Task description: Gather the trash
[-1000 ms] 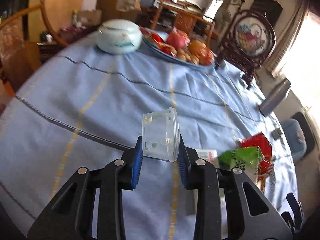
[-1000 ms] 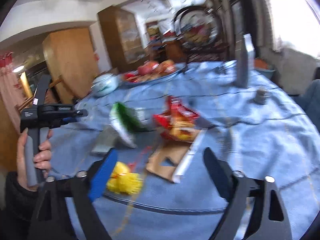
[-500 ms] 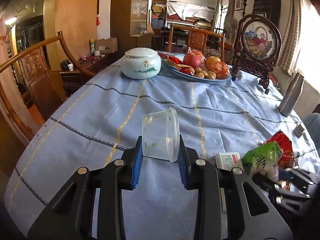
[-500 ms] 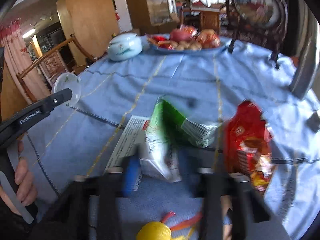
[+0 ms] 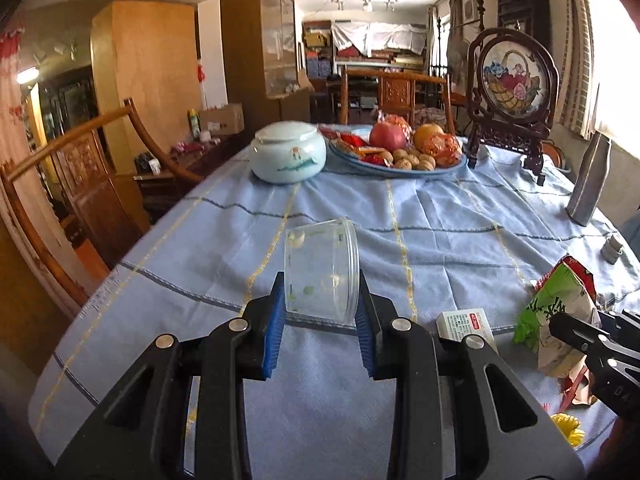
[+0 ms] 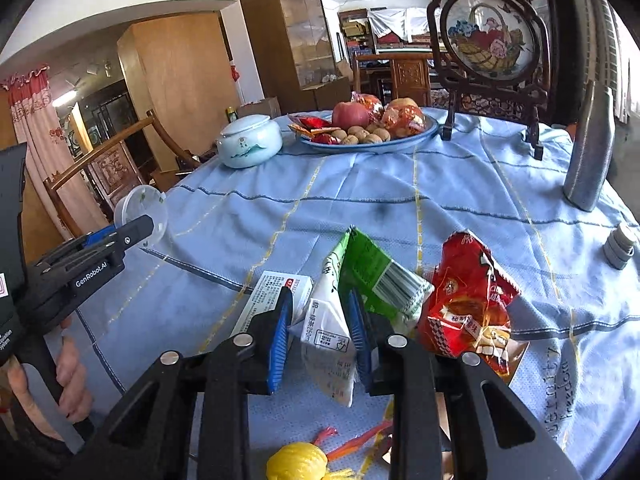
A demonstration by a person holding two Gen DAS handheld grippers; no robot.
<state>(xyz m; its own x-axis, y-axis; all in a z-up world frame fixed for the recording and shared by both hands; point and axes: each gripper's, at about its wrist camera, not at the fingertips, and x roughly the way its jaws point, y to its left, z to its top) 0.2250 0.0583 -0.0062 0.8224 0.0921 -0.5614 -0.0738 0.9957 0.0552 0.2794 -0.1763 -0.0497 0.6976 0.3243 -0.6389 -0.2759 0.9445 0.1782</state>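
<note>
On the left, the left tongs (image 5: 320,322) are clamped on a clear plastic cup (image 5: 320,270) that lies on its side between the blue pads, its rim toward the right pad and bits of green residue stuck inside. The cup is held up above the blue cloth of the table (image 5: 200,240). Seen from the right wrist, a person's hand (image 6: 70,376) grips the handle of those tongs.

Just right of the left tongs, a small white carton (image 6: 276,294) with printed text lies flat on the table. Next comes the right tongs (image 6: 320,336), closed on a green and white snack bag (image 6: 340,308): the bag's white lower part is pinched between the pads and its green upper part stands up past the tips, leaning right. Touching that bag on its right is a red snack wrapper (image 6: 472,304), crumpled on the table outside the tongs. Below the right tongs, near the table's edge, lies a yellow ball of string (image 6: 298,460).
</note>
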